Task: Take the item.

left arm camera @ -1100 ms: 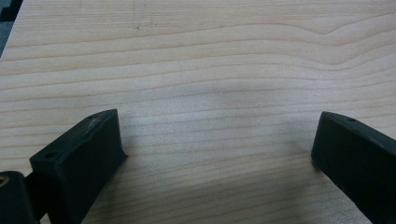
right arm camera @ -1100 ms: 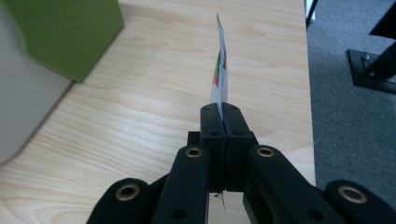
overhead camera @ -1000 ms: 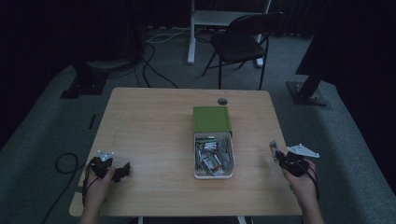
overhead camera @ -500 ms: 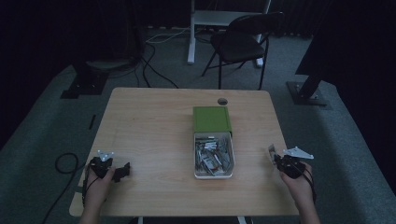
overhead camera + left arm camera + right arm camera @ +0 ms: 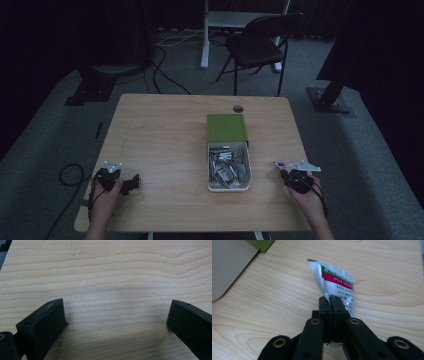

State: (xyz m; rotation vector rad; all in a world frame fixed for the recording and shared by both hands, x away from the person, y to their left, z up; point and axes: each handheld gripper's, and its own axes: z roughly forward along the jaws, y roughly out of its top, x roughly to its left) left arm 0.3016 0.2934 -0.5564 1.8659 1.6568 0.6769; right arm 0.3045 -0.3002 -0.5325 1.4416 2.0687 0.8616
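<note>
At the near left corner of the pale wooden table (image 5: 165, 145) the left gripper (image 5: 131, 184) lies low on the boards, held by the person's left hand (image 5: 105, 202); in the left gripper view its two black jaws stand wide apart with only bare wood grain between them. Toward the middle, a little right of centre, sits a white rectangular tray (image 5: 229, 187) heaped with small packets, and touching its far end lies a flat green lid (image 5: 227, 127). Beyond that is a round cable hole (image 5: 238, 108) near the far edge. On the near right, the right gripper (image 5: 279, 166), in the person's right hand (image 5: 306, 200), is just right of the tray and apart from it. Its jaws are pinched tight on a small silver foil sachet (image 5: 337, 282), which stands up from the tips over the tabletop. The sachet carries a green band over a magenta band, then lines of fine dark print too small to read
</note>
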